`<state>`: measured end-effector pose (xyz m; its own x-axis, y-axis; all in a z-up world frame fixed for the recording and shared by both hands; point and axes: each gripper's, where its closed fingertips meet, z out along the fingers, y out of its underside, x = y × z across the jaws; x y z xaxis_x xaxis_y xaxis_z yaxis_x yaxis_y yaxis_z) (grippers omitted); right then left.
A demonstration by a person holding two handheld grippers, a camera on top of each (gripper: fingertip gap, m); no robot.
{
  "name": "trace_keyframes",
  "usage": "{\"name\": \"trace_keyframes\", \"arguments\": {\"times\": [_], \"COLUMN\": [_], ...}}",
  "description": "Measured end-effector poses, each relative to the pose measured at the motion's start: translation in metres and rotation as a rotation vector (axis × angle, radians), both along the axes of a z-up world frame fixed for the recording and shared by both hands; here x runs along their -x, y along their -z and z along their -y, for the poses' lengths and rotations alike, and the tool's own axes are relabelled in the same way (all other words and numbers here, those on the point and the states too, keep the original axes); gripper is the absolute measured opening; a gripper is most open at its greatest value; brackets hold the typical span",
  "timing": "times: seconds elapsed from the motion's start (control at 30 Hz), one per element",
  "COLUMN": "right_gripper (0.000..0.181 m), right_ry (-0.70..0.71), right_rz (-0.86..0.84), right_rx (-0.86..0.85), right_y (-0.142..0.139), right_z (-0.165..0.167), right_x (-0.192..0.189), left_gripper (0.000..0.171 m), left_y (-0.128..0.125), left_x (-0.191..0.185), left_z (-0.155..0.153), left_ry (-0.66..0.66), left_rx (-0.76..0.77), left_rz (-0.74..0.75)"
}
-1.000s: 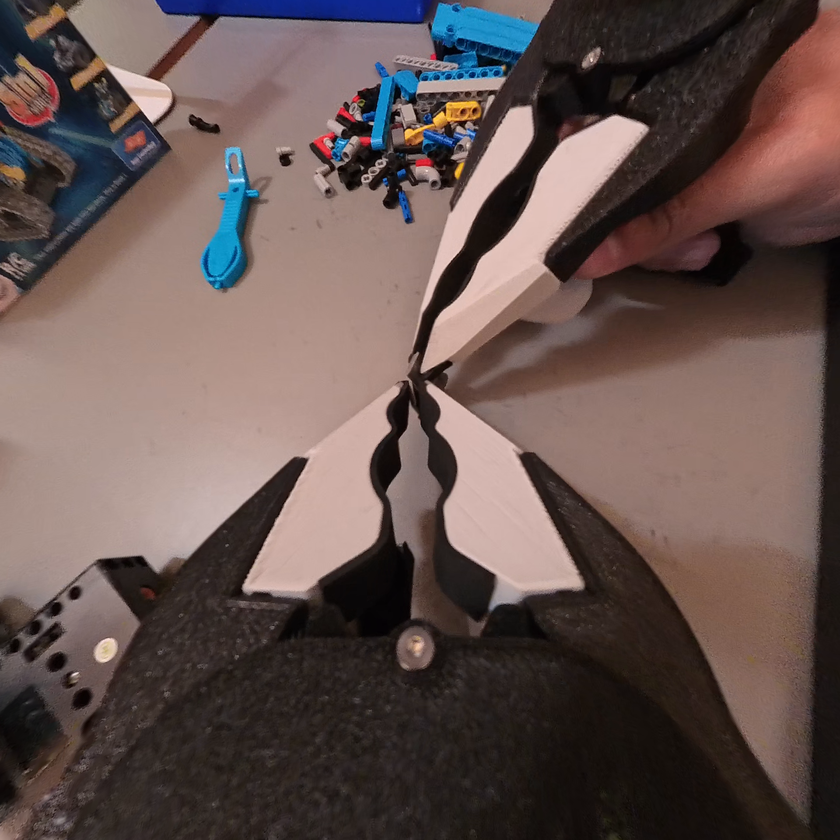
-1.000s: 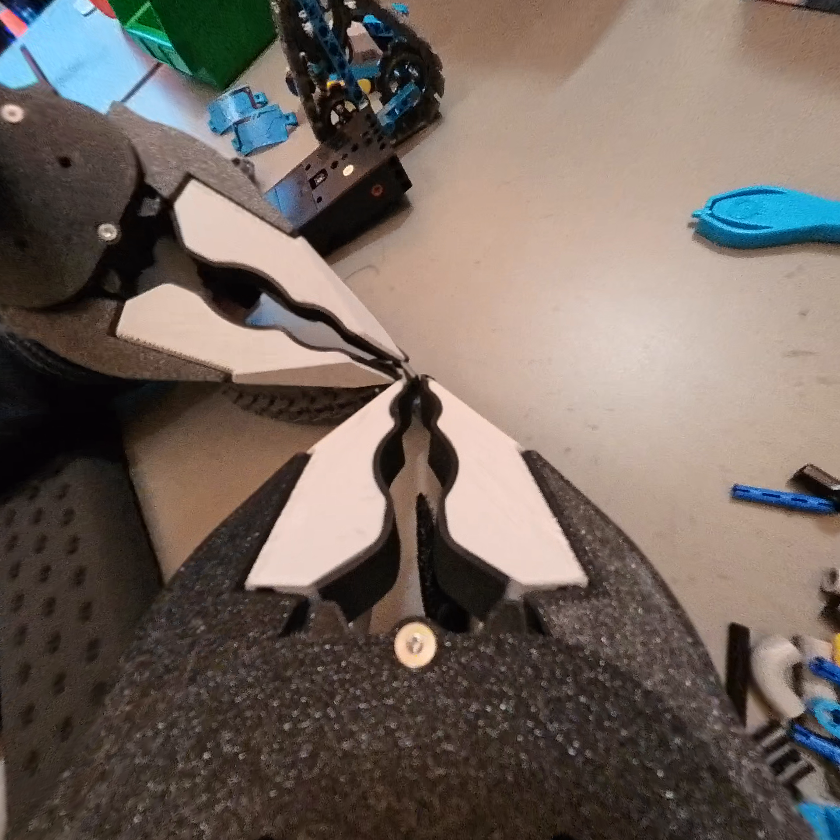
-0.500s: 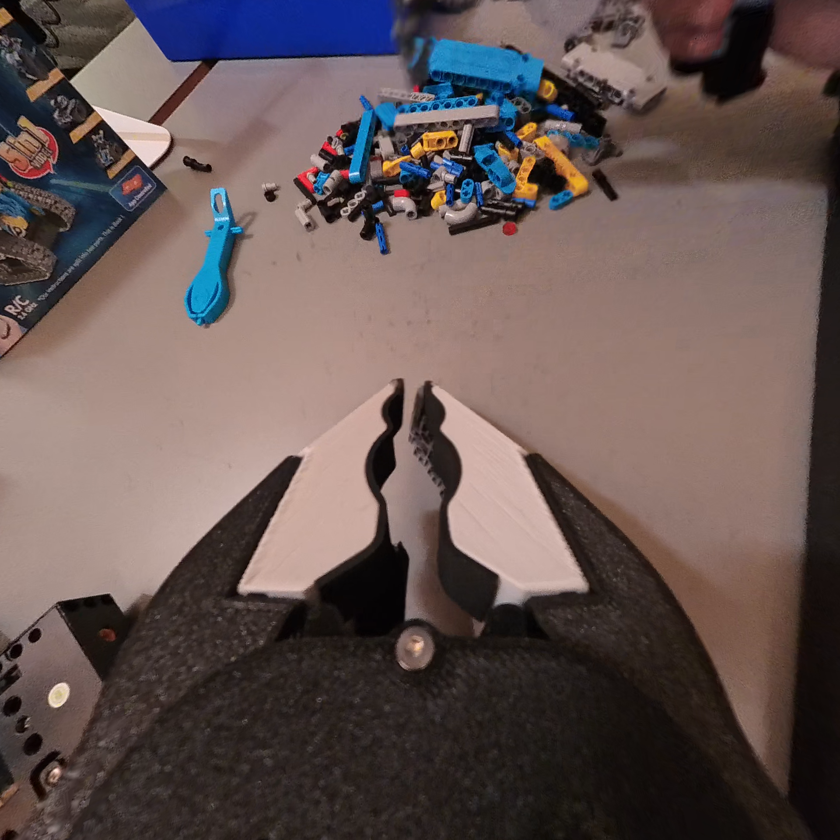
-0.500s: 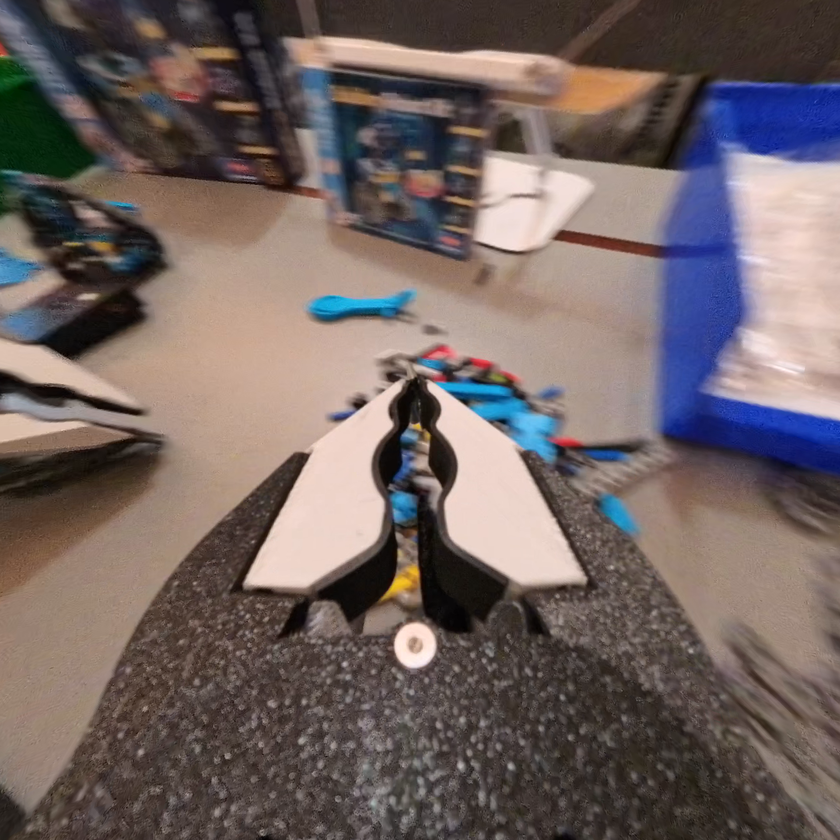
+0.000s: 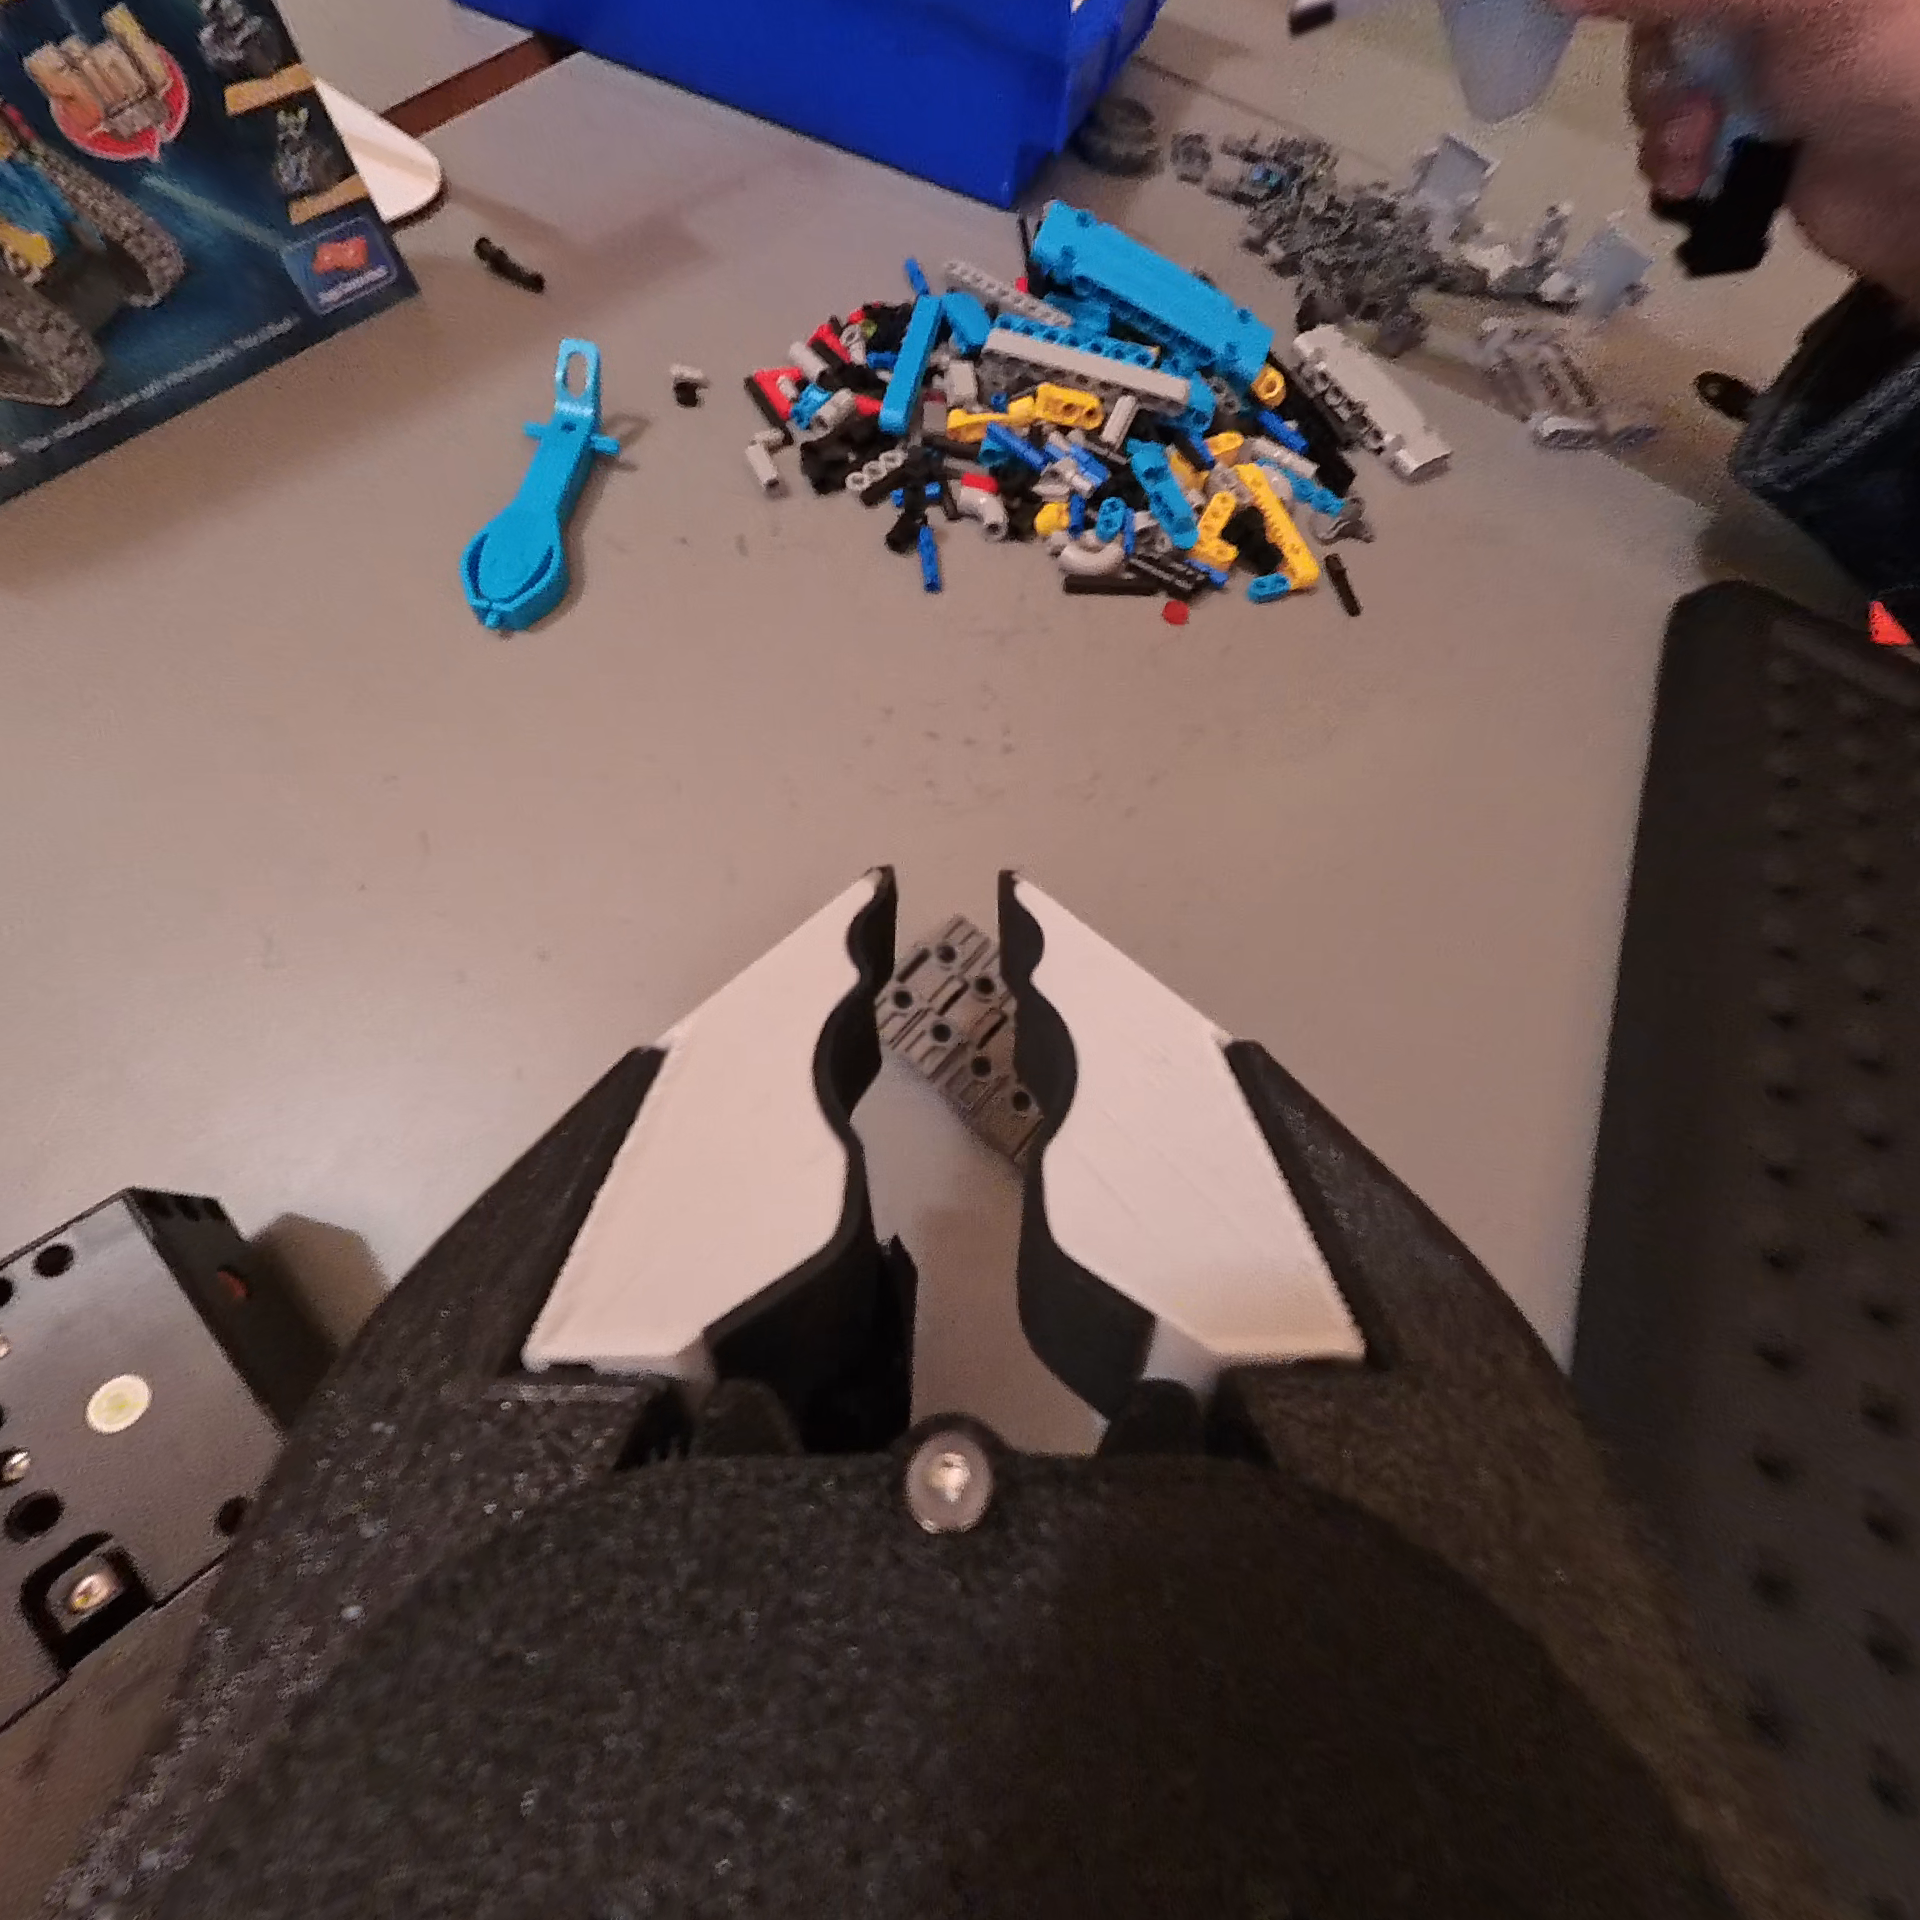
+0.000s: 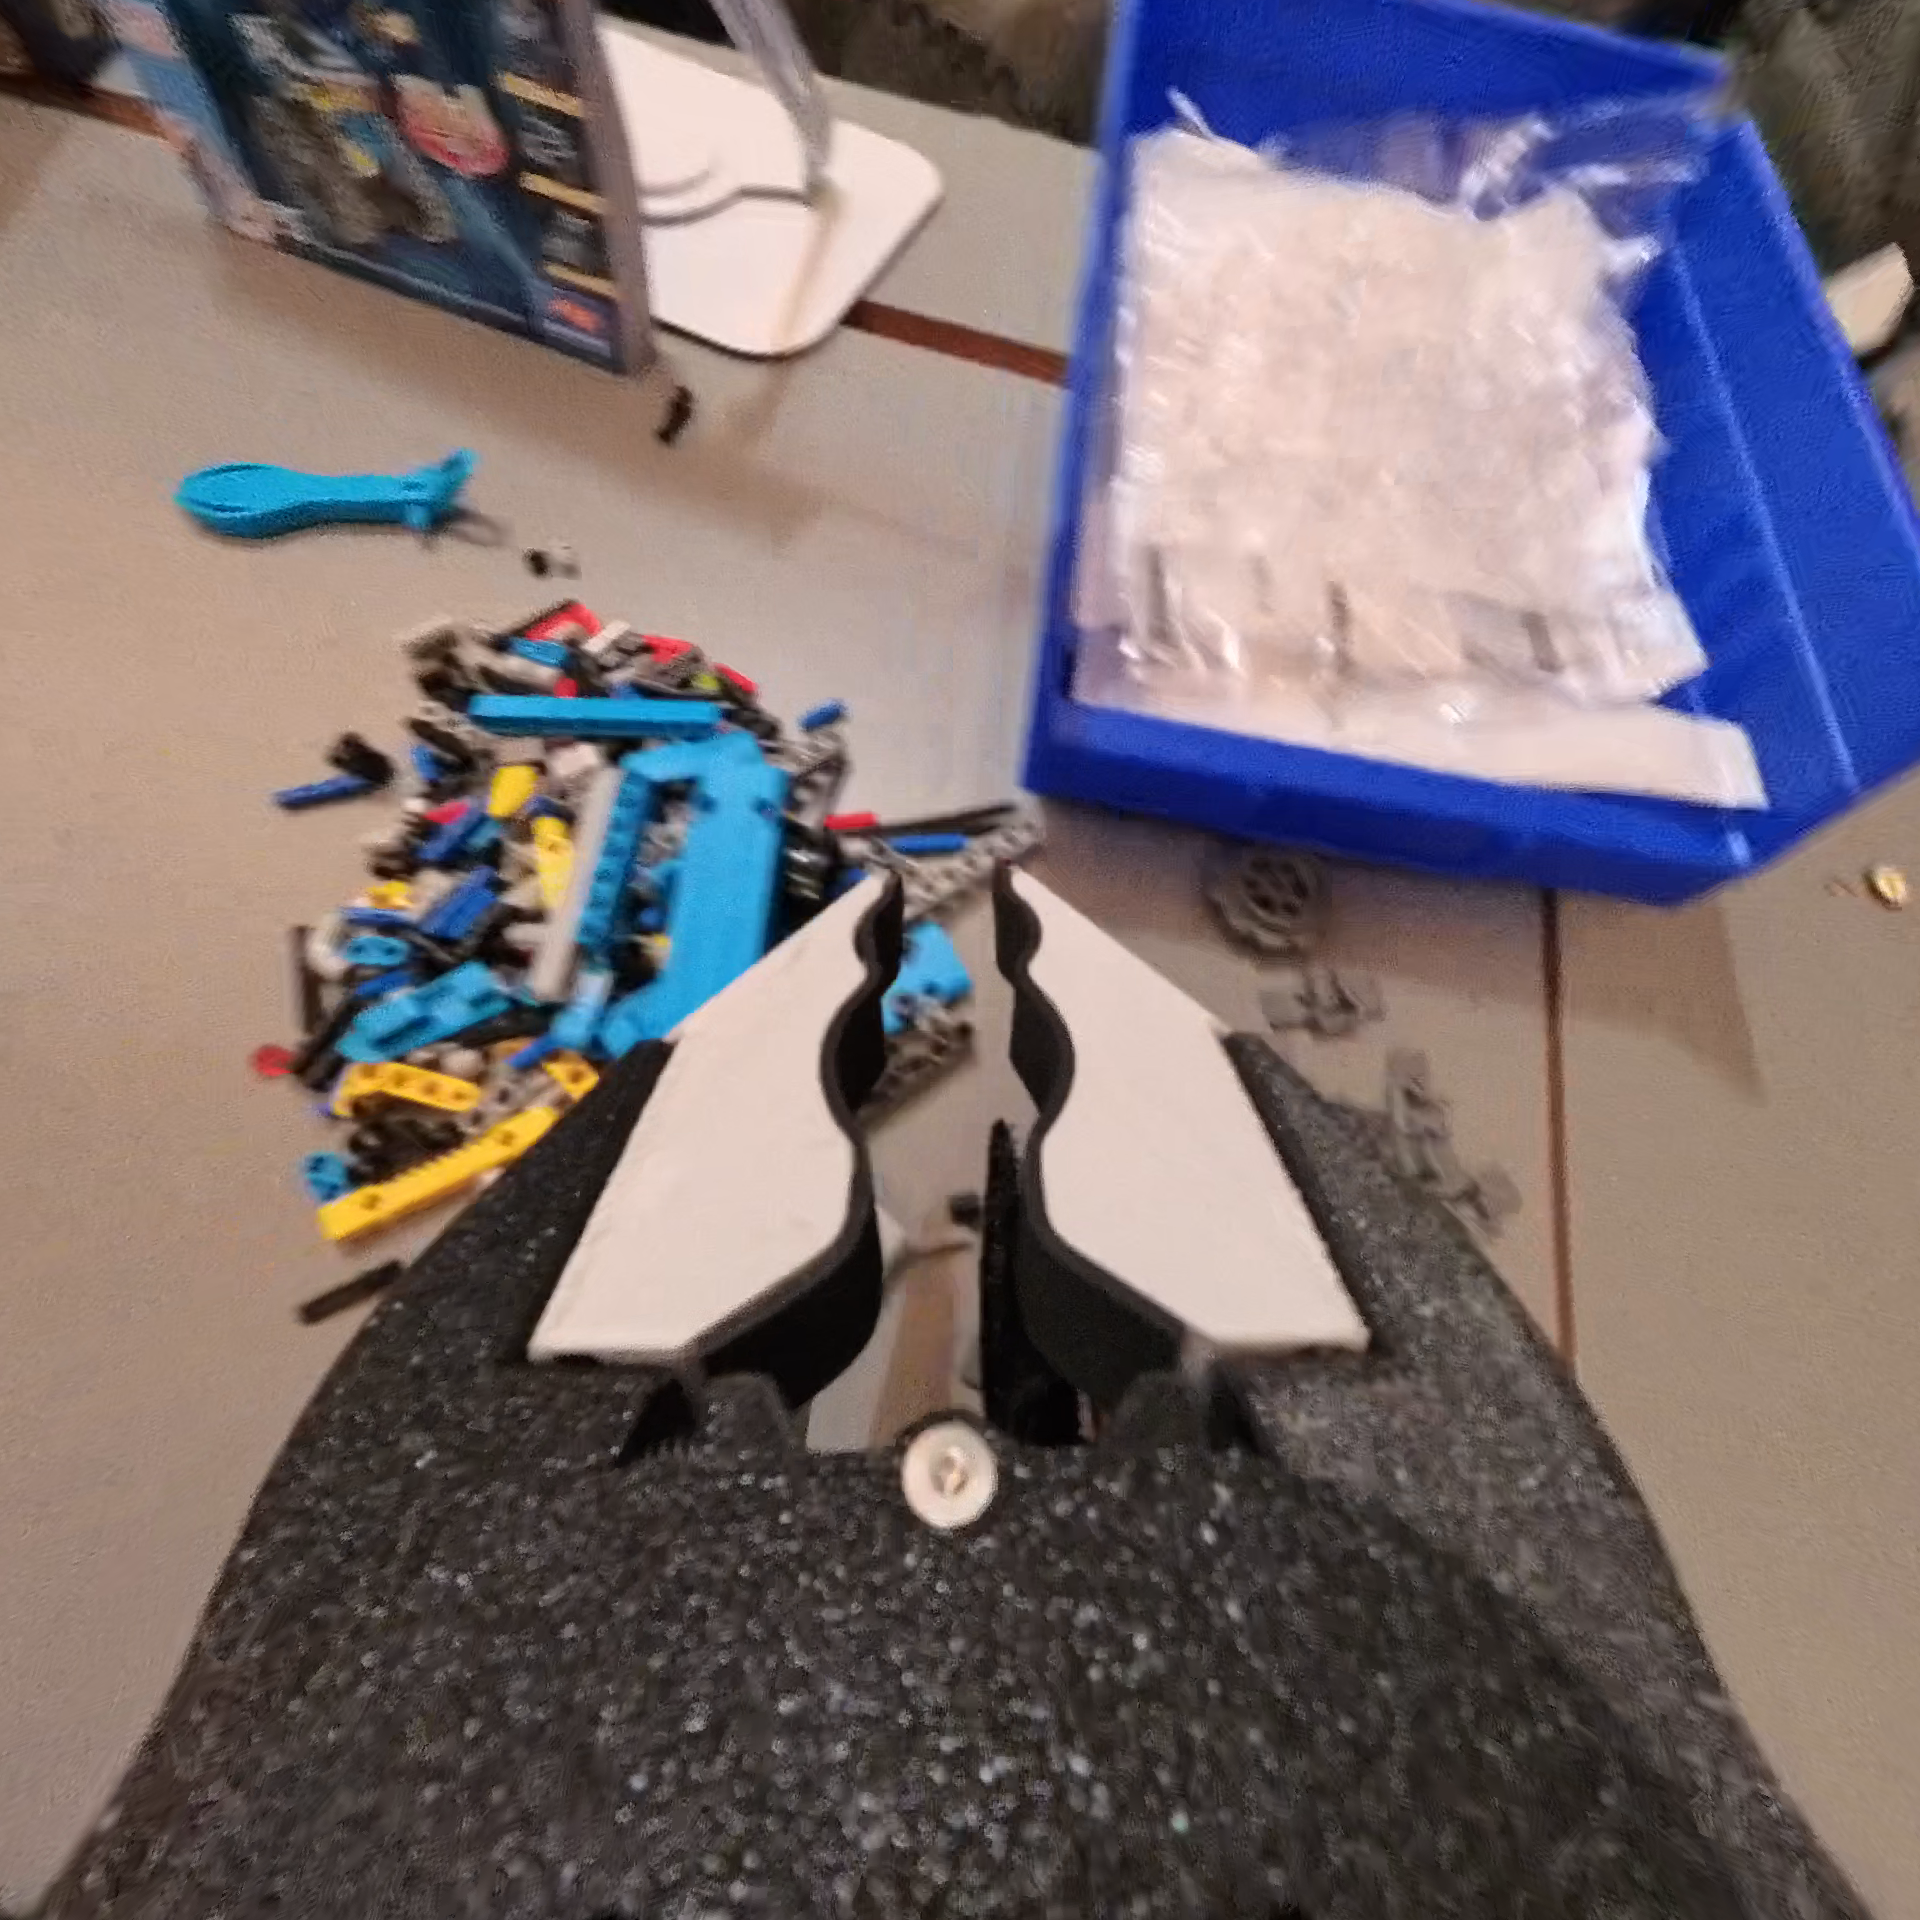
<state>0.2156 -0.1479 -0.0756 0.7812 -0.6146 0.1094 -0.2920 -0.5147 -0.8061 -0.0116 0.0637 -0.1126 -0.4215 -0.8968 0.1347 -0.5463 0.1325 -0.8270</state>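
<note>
Left wrist view: holed grey plate (image 5: 961, 1039) between parted fingers (image 5: 748, 1122).

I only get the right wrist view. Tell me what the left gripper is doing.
Observer: The left gripper is open above the table, with a grey piece showing between its fingers. I cannot tell whether it touches them.
Operator: Report what sits beside it.
Observer: A black box with round holes stands close on its left.
Operator: Now say what's farther out.
Observer: A hand shows at the top right, beyond the pile of bricks.
</note>
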Motion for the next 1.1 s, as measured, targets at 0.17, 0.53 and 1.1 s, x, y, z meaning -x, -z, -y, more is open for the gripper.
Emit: {"name": "trace_keyframes", "arguments": {"times": [0.17,0.53,1.1], "right_gripper": [0.026,0.029,0.014], "right_ry": [-0.719,-0.964,-1.019], "right_rz": [-0.269,-0.378,-0.019], "right_rx": [-0.066,0.01,0.073], "right_y": [0.015,0.078,0.079], "right_z": [-0.147,-0.197,-0.201], "right_x": [0.159,0.225,0.233], "left_gripper": [0.018,0.005,0.01], "left_y": [0.01,0.031,0.04], "left_x": [0.005,0.029,0.02], "left_z": [-0.002,-0.007,0.011], "left_ry": [0.031,0.104,0.08], "left_rx": [-0.019,-0.073,0.326], "left_rz": [-0.052,-0.179,-0.315]}}
